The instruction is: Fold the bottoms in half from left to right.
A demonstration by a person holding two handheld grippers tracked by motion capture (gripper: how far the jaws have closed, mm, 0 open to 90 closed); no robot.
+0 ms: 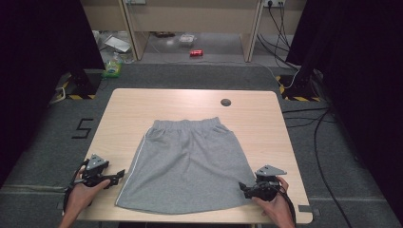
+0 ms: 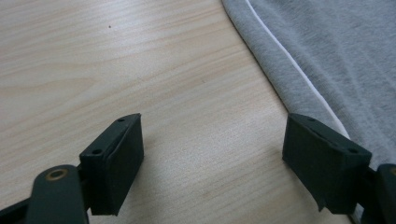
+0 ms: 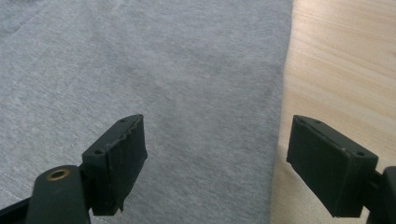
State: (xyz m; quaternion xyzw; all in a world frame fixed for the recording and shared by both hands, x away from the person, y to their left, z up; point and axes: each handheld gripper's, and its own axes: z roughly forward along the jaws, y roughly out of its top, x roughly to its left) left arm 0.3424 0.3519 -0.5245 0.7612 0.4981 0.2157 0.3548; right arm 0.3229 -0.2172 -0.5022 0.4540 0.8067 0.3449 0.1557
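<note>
A grey skirt [image 1: 187, 164] with an elastic waistband lies flat in the middle of the wooden table [image 1: 142, 107], waistband at the far side. A thin white stripe [image 2: 299, 70] runs down its left edge. My left gripper [image 1: 119, 176] sits on the table just left of the skirt's lower left side, open, with bare wood between its jaws [image 2: 212, 154]. My right gripper [image 1: 243, 188] rests at the skirt's lower right corner, open. Its jaws straddle the skirt's right edge [image 3: 280, 116], one over the cloth [image 3: 187, 70], one over the wood.
A small dark round hole [image 1: 225, 102] marks the table's far side. Beyond the table are dark carpet, cables, a red can [image 1: 196, 52] and a green bottle [image 1: 112, 66] on the floor. Black curtains hang at both sides.
</note>
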